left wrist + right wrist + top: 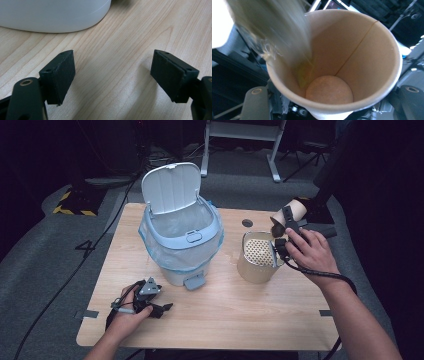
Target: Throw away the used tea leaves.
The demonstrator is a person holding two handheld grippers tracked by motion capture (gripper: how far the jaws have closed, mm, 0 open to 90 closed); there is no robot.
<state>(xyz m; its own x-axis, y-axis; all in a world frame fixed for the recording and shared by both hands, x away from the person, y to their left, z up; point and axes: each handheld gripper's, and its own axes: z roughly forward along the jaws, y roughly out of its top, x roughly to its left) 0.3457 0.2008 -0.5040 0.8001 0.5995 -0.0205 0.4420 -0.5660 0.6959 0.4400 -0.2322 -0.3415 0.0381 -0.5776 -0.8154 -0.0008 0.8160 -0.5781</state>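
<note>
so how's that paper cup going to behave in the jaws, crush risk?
Probably yes. The paper cup looks thin-walled with a glued seam, so a hard squeeze from the right gripper would likely dent it. It looks nearly empty apart from a yellowish trace, so likely very light. Tilted over the strainer tub, it could slip if the grip loosens.

The left claw (159,307) lies low in the person's left hand (127,312) with jaws spread wide, while the right claw (280,222), raised in the right hand (310,252), is clamped tight.
</note>
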